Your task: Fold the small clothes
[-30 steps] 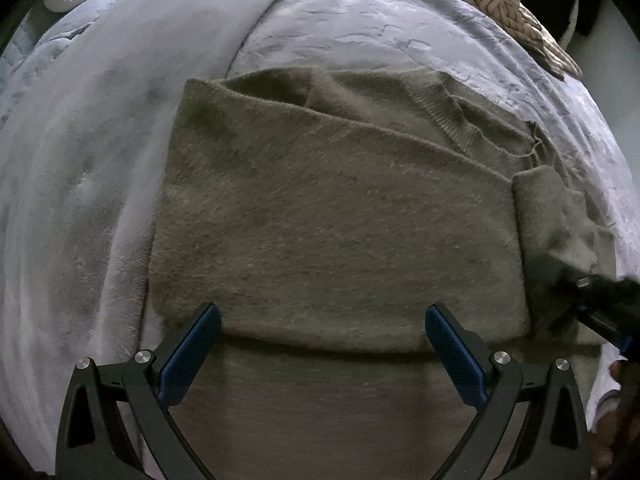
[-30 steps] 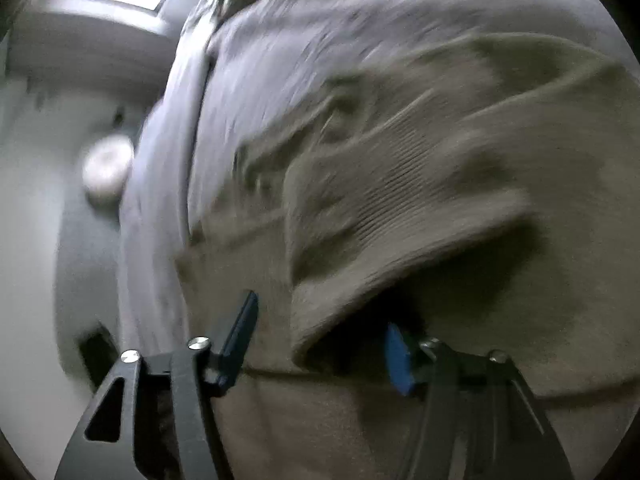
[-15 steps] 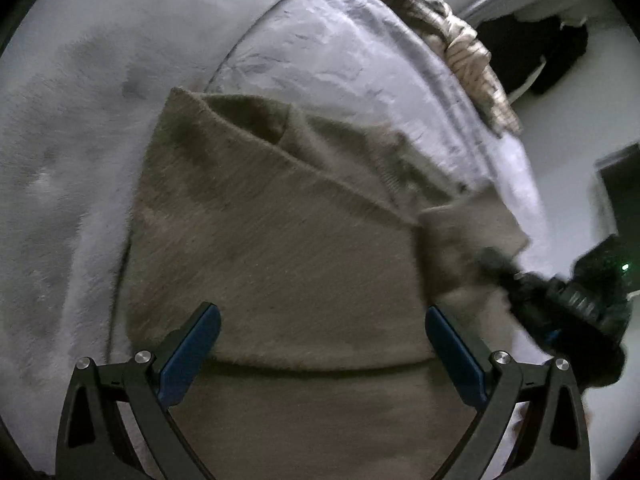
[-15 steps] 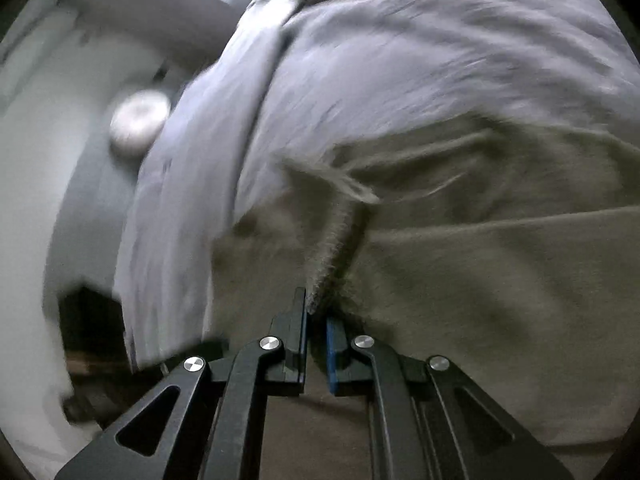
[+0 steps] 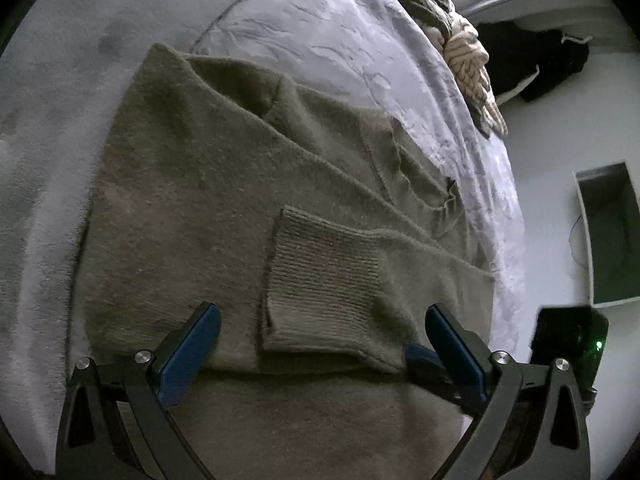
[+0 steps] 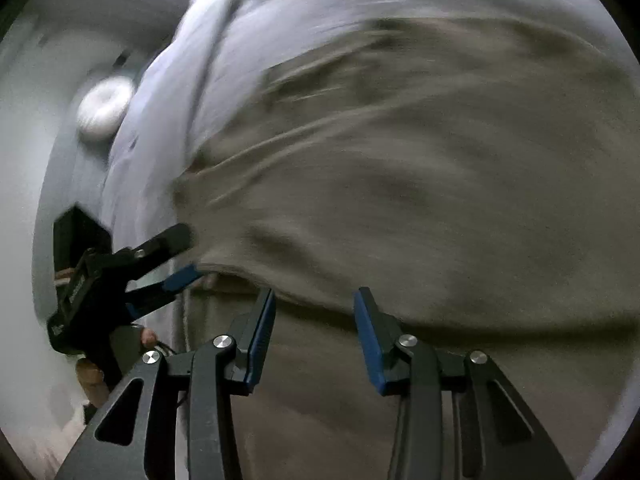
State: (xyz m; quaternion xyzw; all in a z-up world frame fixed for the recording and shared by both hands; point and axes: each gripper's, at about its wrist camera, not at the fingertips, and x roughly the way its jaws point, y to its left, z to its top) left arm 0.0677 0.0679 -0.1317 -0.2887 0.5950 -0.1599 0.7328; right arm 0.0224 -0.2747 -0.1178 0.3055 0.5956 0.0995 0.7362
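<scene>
An olive-green knitted sweater (image 5: 208,200) lies partly folded on a bed covered with a pale grey plush blanket (image 5: 52,152) and a lavender textured bedspread (image 5: 340,48). The sweater's body is doubled over itself, and one sleeve is laid across the top, its ribbed cuff (image 5: 324,280) resting flat near the front fold edge.

The left gripper (image 5: 320,340) hovers just above that fold edge with its blue-padded jaws spread wide — nothing between them, the cuff lying in the gap but not touched. In the right wrist view the left gripper (image 6: 186,250) appears at the sweater's left edge, again spread apart.

The right gripper (image 6: 314,332) sits low over the sweater (image 6: 420,180), its jaws released and parted, with the cloth's fold edge just ahead of the tips; this view is motion-blurred, so fine detail of the fabric is hard to tell.

At the far end of the bed a beige chunky-knit throw (image 5: 472,60) is bunched up, and a round white cushion (image 6: 104,108) lies off to the side.
</scene>
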